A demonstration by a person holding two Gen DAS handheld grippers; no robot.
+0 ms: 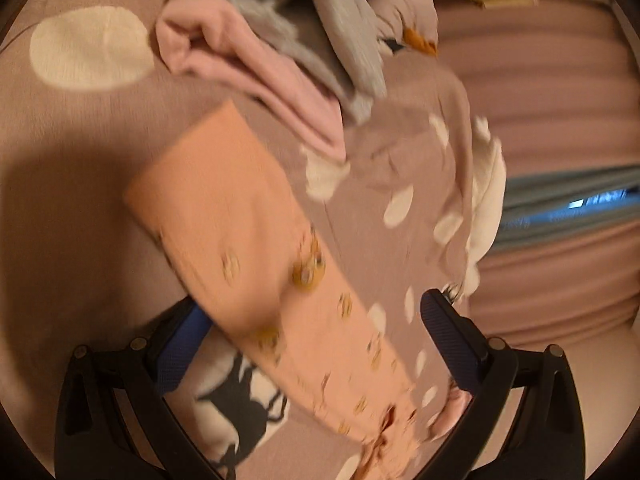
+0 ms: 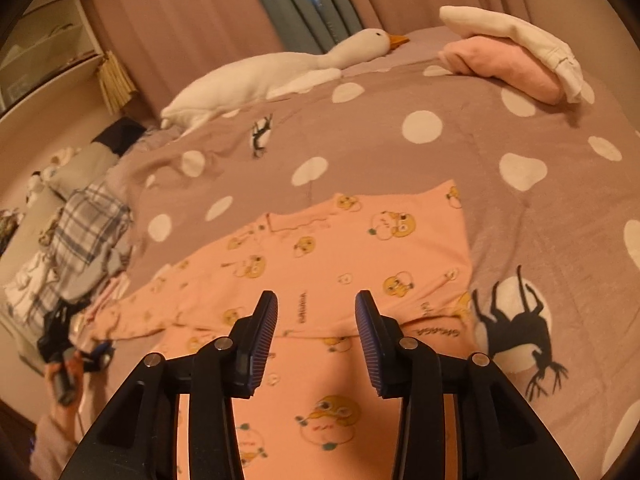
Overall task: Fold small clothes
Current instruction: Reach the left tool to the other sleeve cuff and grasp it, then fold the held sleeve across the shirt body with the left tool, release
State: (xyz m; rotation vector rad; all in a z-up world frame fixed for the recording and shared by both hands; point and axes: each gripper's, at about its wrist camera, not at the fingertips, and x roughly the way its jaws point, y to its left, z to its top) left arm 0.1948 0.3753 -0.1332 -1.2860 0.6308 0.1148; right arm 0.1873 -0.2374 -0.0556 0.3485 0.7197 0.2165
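Note:
A peach pyjama top (image 2: 340, 248) printed with yellow cartoon faces lies spread flat on the dotted mauve bedspread (image 2: 400, 152). My right gripper (image 2: 317, 312) hovers just above its lower middle, open, with nothing between the pads. In the left wrist view, a long folded part of the same peach top (image 1: 224, 200) runs blurred between the wide-apart fingers of my left gripper (image 1: 316, 320), which is open with its pads off the cloth. The right wrist view shows the left gripper (image 2: 68, 344) in a hand at the garment's left end.
A folded pink garment (image 2: 516, 72) under a white one (image 2: 512, 32) sits at the far right of the bed. A plush goose (image 2: 280, 72) lies at the back. Unfolded clothes, pink (image 1: 248, 72), grey (image 1: 344, 40) and plaid (image 2: 88, 224), are heaped at the bed's left edge.

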